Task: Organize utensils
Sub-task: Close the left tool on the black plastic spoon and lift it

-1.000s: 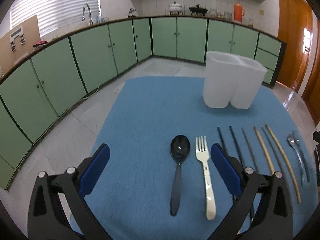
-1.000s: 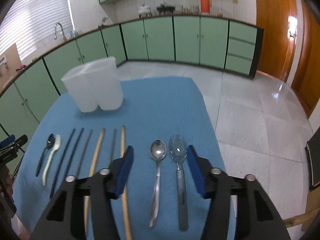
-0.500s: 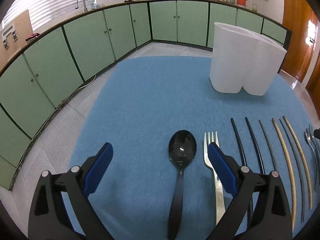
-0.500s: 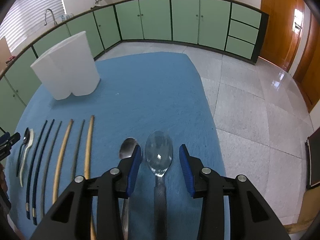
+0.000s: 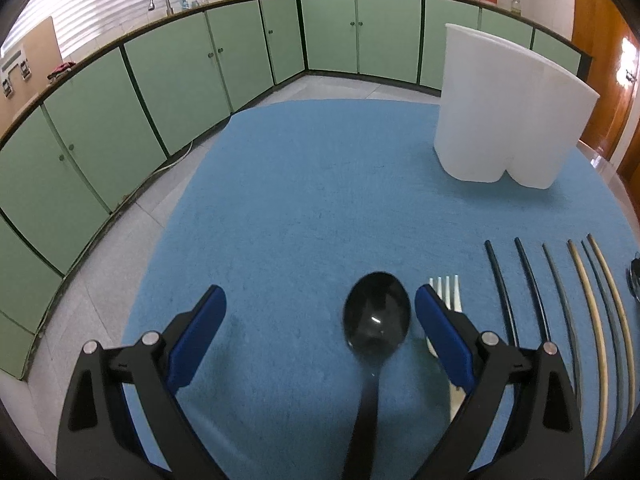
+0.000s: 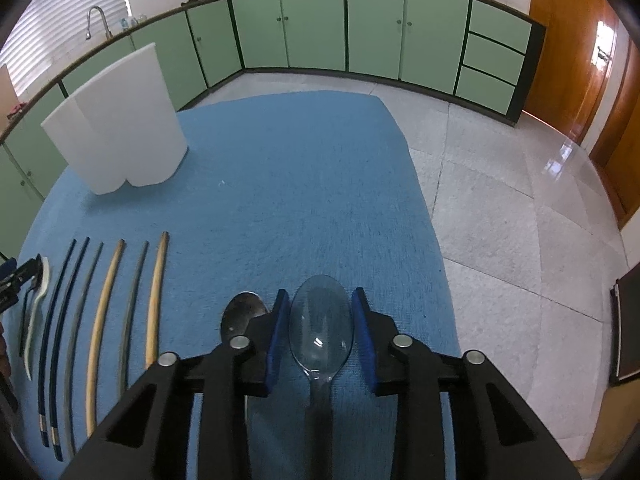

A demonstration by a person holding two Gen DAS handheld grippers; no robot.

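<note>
In the left wrist view my left gripper (image 5: pixel 320 304) is open low over the blue mat (image 5: pixel 320 184). A black spoon (image 5: pixel 376 324) lies between its fingers, nearer the right one. A cream fork (image 5: pixel 446 292) lies just right of that finger. In the right wrist view my right gripper (image 6: pixel 320 312) is open but narrowed around the bowl of a clear spoon (image 6: pixel 322 324); its pads stand close on either side. A metal spoon (image 6: pixel 242 314) lies just left of the left finger. A white two-part holder (image 5: pixel 508 108) stands at the back, also in the right wrist view (image 6: pixel 116 120).
Several chopsticks, dark and wooden, lie in a row on the mat (image 5: pixel 560 304), also in the right wrist view (image 6: pixel 108 300). The mat's edges drop off to tiled floor (image 6: pixel 520 220). Green cabinets (image 5: pixel 240 52) ring the room.
Both grippers have moved down and forward over the utensils. The right gripper's jaws have narrowed around the clear spoon. The left gripper now straddles the black spoon.
</note>
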